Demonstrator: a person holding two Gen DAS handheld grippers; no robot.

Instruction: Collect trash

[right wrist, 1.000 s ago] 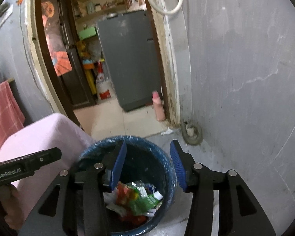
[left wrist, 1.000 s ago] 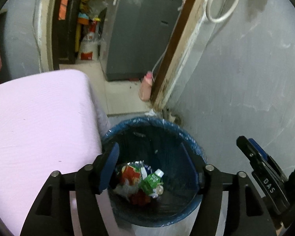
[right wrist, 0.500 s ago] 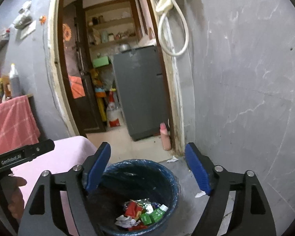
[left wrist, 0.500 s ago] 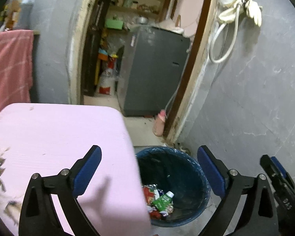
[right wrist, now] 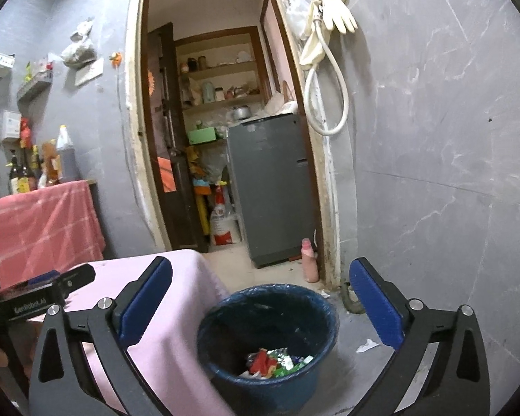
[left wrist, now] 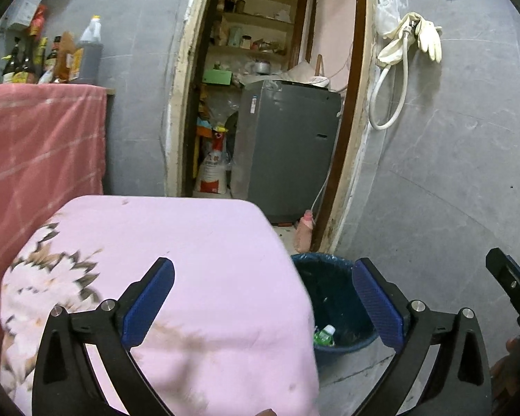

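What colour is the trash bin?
Dark blue bin, seen best in the right wrist view.

Blue bin [right wrist: 267,374], round and upright on the grey floor [right wrist: 364,374], lined with a dark bag and open at the top. Trash [right wrist: 274,362] lies heaped on its bottom: crumpled red, green and white wrappers, with a green, white-capped bottle [left wrist: 324,335] among them.

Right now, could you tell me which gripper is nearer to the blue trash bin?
Right. The right gripper, jaws opening and empty, faces the blue trash bin directly. The left gripper, also opening and empty, sits over the pink cloth, with the bin off to its right.
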